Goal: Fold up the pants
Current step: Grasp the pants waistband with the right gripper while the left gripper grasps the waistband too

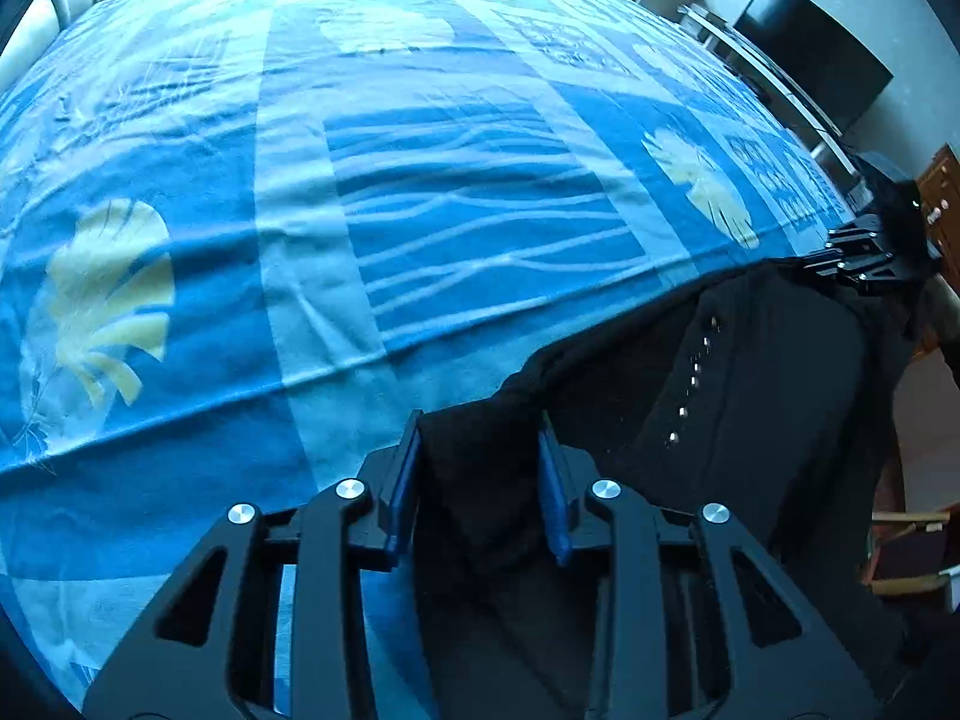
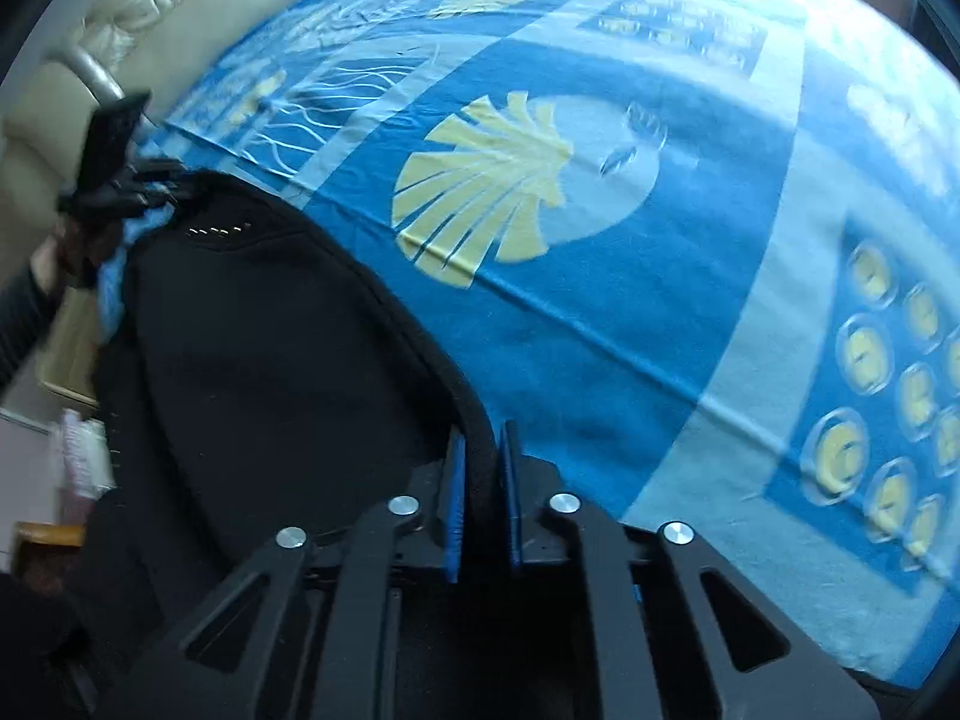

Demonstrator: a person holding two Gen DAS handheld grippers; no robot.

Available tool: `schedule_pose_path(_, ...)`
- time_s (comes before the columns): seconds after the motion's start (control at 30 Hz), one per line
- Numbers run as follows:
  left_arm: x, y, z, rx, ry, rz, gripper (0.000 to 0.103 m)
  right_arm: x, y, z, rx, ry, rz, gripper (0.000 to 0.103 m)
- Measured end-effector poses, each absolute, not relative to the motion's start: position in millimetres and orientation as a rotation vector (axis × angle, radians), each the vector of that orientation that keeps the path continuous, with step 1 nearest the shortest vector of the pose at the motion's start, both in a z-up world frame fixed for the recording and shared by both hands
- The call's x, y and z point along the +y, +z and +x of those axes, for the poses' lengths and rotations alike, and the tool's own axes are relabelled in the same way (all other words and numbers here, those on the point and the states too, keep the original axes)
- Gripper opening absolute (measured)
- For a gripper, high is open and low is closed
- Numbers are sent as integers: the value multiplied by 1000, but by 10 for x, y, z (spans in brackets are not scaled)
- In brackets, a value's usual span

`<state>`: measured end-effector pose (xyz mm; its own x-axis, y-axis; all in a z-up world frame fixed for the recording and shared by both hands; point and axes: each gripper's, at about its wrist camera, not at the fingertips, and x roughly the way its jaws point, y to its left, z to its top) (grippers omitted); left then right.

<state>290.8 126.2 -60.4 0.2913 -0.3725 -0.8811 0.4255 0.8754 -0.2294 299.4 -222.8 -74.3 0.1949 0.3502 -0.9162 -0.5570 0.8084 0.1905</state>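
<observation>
I have the black pants [image 1: 750, 372] at the near edge of the bed [image 1: 420, 210], part of them on the blue shell-patterned sheet and part hanging off toward me, and no fold shows in them yet. My left tool [image 1: 480, 468] pinches a thick bunch of the cloth, and my right tool [image 2: 480, 480] is pressed together on a thin hem at the other end. As I judge it, only the grasp is done; spreading the pants flat and every fold are still ahead.
</observation>
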Motion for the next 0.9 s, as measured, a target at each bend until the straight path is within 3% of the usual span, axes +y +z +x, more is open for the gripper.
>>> schedule_pose_path(0.23, 1331, -15, 2987, 985, -442, -48, 31, -2146, -136, 3019, 971, 423, -322, 9)
schedule_pose_path(0.43, 1355, 301, 2486, 906, -422, -49, 31, -2094, 174, 2319, 796, 366, -438, 9)
schedule_pose_path(0.67, 1366, 437, 1579, 847, -405, -77, 31, -2041, 93, 1323, 716, 339, -503, 9)
schedule_pose_path(0.9, 1386, 224, 766, 871, -395, -105, 31, -2032, -313, 712, 769, 326, -519, 9)
